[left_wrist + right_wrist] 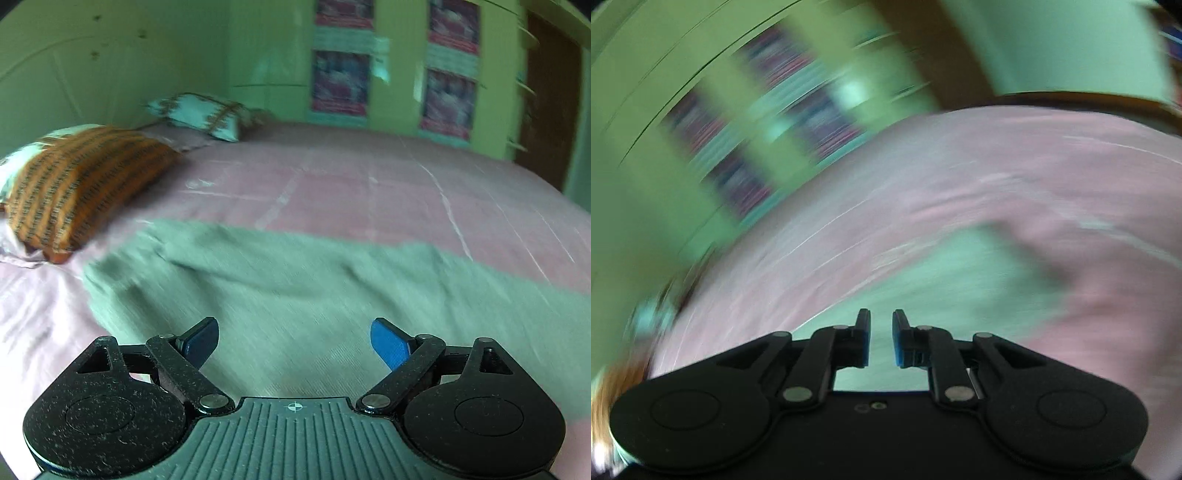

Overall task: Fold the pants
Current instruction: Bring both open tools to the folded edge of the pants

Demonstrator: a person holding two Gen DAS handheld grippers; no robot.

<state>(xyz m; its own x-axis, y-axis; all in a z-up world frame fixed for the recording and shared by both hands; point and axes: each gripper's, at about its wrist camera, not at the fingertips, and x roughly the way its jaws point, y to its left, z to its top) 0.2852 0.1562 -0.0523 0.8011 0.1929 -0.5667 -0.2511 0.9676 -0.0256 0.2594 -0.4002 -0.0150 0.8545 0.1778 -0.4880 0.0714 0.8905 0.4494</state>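
Green pants (295,280) lie spread on the pink bed (369,184). Left tongs (295,343) gape wide above the fabric, likely for a grab; right tongs (881,338) narrowly apart, empty, view blurred.

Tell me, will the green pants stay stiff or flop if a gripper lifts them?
Probably flop: the pants lie flat with soft wrinkles on the bed, like thin cloth. They look light, so a pinch may lift only one layer. The left gripper is open above them.

Both claws, left claw (293,341) and right claw (881,338), are speckled black with blue pads and silver pivot screws.
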